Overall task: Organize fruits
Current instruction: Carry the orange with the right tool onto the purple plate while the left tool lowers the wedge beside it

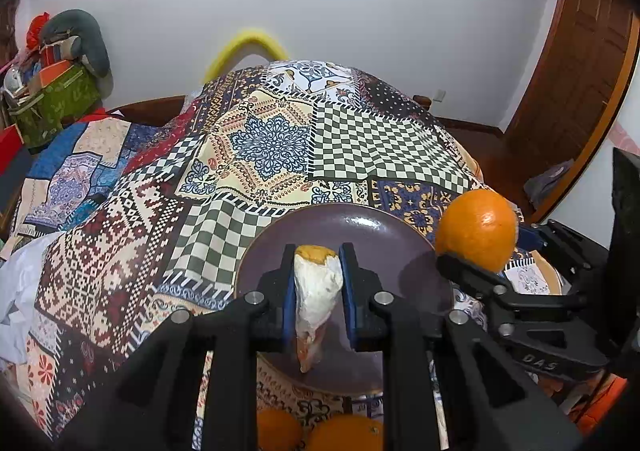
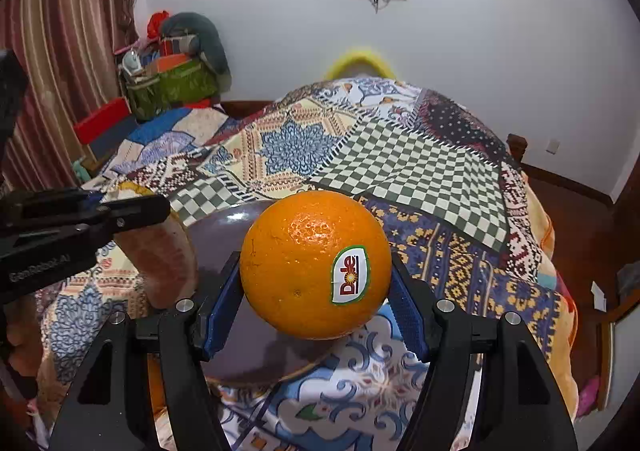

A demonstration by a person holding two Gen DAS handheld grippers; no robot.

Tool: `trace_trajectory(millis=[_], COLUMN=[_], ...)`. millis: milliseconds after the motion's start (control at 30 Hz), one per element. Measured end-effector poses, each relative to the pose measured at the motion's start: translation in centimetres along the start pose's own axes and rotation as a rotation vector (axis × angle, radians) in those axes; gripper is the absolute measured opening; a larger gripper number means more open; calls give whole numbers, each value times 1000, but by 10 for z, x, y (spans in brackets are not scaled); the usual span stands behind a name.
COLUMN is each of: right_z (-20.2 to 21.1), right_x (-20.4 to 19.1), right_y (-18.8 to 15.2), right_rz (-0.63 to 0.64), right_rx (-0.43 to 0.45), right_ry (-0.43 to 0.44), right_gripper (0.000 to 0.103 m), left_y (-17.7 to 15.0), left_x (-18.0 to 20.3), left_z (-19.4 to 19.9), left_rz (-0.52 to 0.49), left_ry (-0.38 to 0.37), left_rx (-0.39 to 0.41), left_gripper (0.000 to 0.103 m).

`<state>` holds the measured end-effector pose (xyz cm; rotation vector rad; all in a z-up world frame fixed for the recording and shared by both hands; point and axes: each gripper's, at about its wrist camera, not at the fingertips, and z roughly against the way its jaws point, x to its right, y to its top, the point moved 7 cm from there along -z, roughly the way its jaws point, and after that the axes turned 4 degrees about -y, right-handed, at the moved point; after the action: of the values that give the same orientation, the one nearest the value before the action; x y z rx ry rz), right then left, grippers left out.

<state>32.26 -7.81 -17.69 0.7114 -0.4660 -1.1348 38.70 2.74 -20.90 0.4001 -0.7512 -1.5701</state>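
Note:
My left gripper [image 1: 318,291] is shut on a piece of orange peel [image 1: 316,299], white pith facing me, held over a dark purple plate [image 1: 360,227]. My right gripper [image 2: 316,291] is shut on a whole orange [image 2: 316,263] with a Dole sticker, held above the plate's [image 2: 224,223] right edge. That orange [image 1: 476,229] and the right gripper [image 1: 472,265] show at the right in the left wrist view. The left gripper [image 2: 132,211] and the peel [image 2: 160,255] show at the left in the right wrist view.
Two more oranges [image 1: 344,433] lie on the patchwork cloth [image 1: 264,147] below the plate. The cloth covers a raised surface. A cluttered green box [image 1: 52,99] stands far left, a wooden door [image 1: 568,91] at right.

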Motion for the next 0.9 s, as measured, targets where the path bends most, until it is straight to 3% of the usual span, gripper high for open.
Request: trace_trajectory(millis=[267, 467, 567, 900], right_z=[-34, -49, -57, -71], right_x=[3, 5, 3, 0], right_y=[0, 1, 2, -6], right_rz=[14, 12, 11, 9], right_rx=[-78, -110, -122, -178], right_ry=[9, 18, 24, 52], right_gripper=[65, 65, 65, 65], left_y=[9, 3, -5, -8], left_x=[-19, -37, -40, -37], left_z=[-28, -44, -53, -51], left_rz=[42, 47, 48, 40], left_ry=[50, 101, 92, 77], left_rx=[-38, -83, -117, -106], left_gripper=[21, 34, 34, 37])
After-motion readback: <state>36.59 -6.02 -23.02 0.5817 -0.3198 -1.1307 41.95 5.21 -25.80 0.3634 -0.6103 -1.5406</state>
